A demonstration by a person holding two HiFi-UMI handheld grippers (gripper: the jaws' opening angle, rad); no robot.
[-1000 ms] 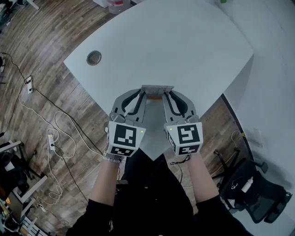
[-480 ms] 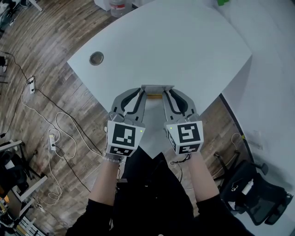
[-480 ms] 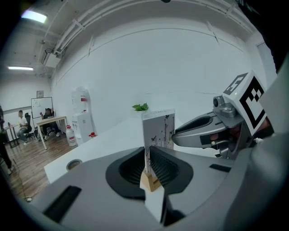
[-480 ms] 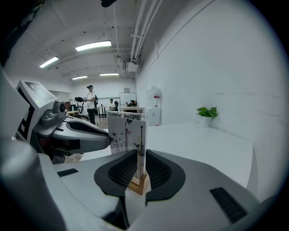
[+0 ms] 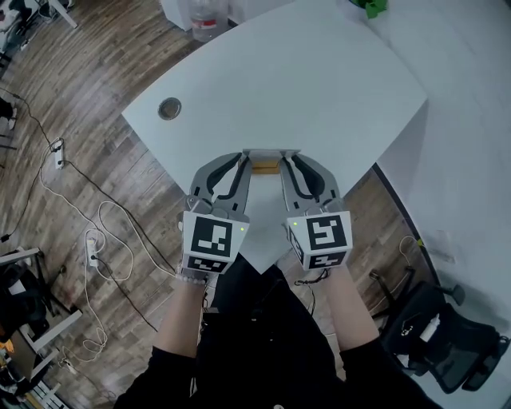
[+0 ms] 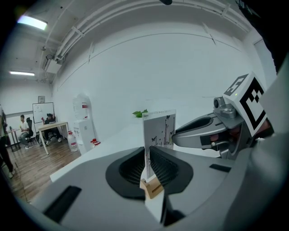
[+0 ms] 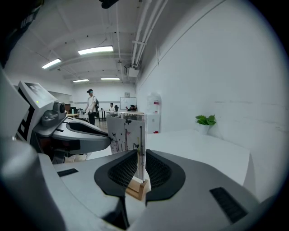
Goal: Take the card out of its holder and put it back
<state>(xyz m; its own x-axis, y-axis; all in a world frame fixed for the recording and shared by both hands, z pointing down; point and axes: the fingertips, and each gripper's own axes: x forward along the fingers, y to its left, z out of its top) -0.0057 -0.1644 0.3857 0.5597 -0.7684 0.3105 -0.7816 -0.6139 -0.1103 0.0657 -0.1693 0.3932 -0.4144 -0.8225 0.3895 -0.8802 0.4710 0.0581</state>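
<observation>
A white card (image 5: 271, 152) printed with thin black stems and butterflies stands upright in a small wooden holder (image 5: 266, 166) near the table's front corner. My left gripper (image 5: 246, 160) is shut on the card's left end and my right gripper (image 5: 286, 160) on its right end. In the left gripper view the card (image 6: 159, 128) rises between the ribbed pads (image 6: 133, 169), with the holder (image 6: 152, 187) just below them. The right gripper view shows the same: card (image 7: 128, 131) pinched between the pads (image 7: 156, 169), above the holder (image 7: 137, 188).
The white table (image 5: 319, 88) has a round cable grommet (image 5: 169, 108) at its left edge and a green plant (image 5: 374, 6) at the far side. Cables (image 5: 96, 232) lie on the wooden floor at left. An office chair (image 5: 435, 335) stands at right.
Both grippers keep the same hold on the card. Only the head view has drifted a little, so the table sits slightly higher in the picture.
</observation>
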